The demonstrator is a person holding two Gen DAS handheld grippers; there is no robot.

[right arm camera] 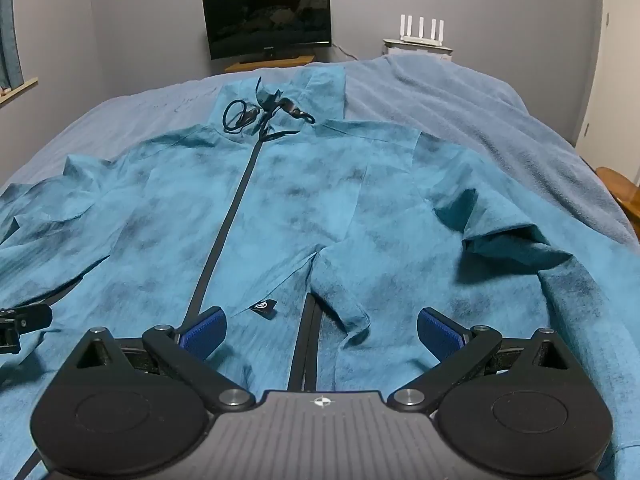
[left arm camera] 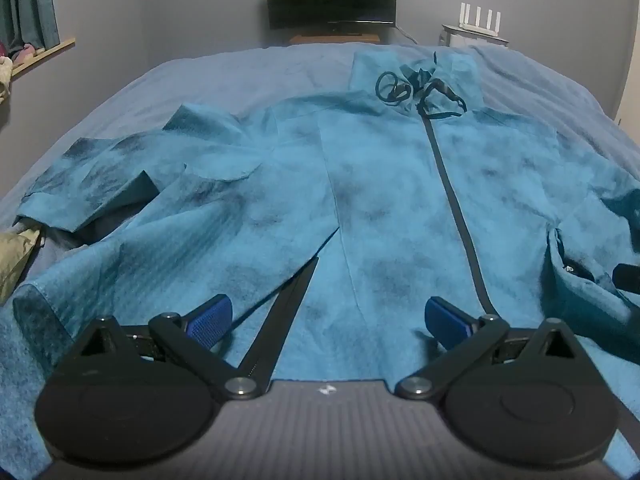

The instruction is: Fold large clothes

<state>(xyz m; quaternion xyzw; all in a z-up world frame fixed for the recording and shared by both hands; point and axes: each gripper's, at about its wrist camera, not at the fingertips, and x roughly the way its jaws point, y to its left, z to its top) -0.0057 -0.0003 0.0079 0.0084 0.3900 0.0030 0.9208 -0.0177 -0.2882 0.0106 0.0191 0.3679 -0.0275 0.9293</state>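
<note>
A large teal jacket (left arm camera: 380,200) with dark mottling lies front-up on the bed, its dark zipper (left arm camera: 452,200) closed up to the collar with black drawstrings (left arm camera: 394,90). My left gripper (left arm camera: 328,320) hovers open over the lower left front, nothing between its blue pads. The left sleeve (left arm camera: 100,184) lies crumpled and folded back. In the right wrist view my right gripper (right arm camera: 320,332) hangs open above the jacket (right arm camera: 280,208) near a pocket zipper (right arm camera: 306,344) and a small black label (right arm camera: 264,305). The right sleeve (right arm camera: 516,248) is bunched up.
A blue blanket (right arm camera: 460,112) covers the bed. Beyond its far edge are a dark monitor (right arm camera: 268,20) and a white router (right arm camera: 422,32). A beige cloth (left arm camera: 12,256) lies at the bed's left edge. A wooden piece of furniture (right arm camera: 620,192) shows at the right.
</note>
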